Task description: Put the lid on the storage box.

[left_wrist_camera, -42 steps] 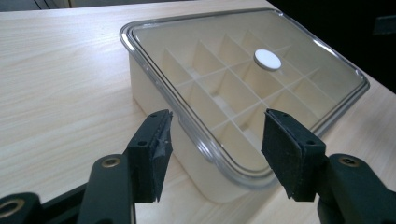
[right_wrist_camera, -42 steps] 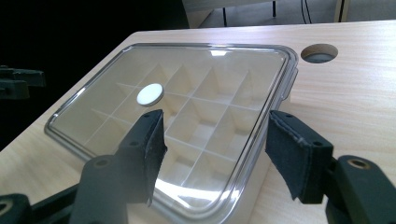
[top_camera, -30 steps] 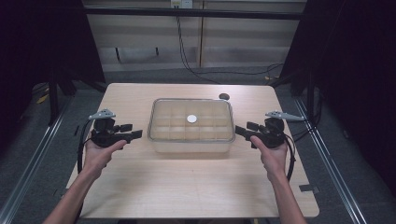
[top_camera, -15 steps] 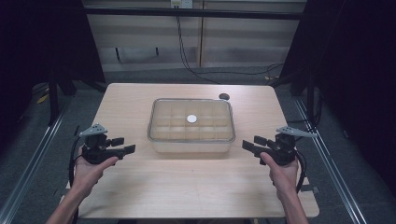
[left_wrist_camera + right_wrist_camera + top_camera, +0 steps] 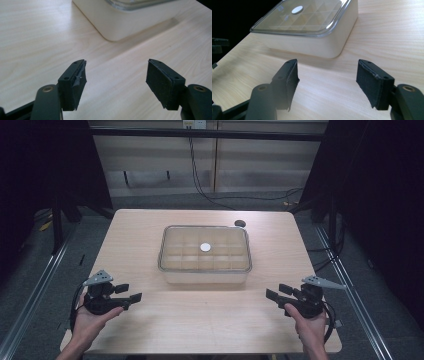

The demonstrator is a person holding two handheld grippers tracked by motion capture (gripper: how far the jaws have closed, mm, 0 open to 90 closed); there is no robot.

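Now, left gripper (image 5: 131, 292): jaws spread wide with bare wood between them, holding nothing; lower left of the high view, held in the left hand (image 5: 92, 317).
Left fingertips: in the left gripper view a dark pad (image 5: 79, 83) with a frayed edge faces the other across a broad gap, low in the frame.
Right gripper (image 5: 276, 292): jaws likewise parted and empty; lower right of the high view, in the right hand (image 5: 307, 325).
Right fingertips: in the right gripper view the pads (image 5: 372, 83) stand well apart, low in the frame.
Box (image 5: 205, 252): cream, rounded corners, clear lid on, divided into compartments inside; centre of the high view, between and beyond both grippers, apart from each.
White disc (image 5: 205, 247): at the middle of the lid.
Table (image 5: 200, 325): pale wood, bare around the box.
Dark round spot (image 5: 240, 223): on the table just beyond the box's upper right corner.
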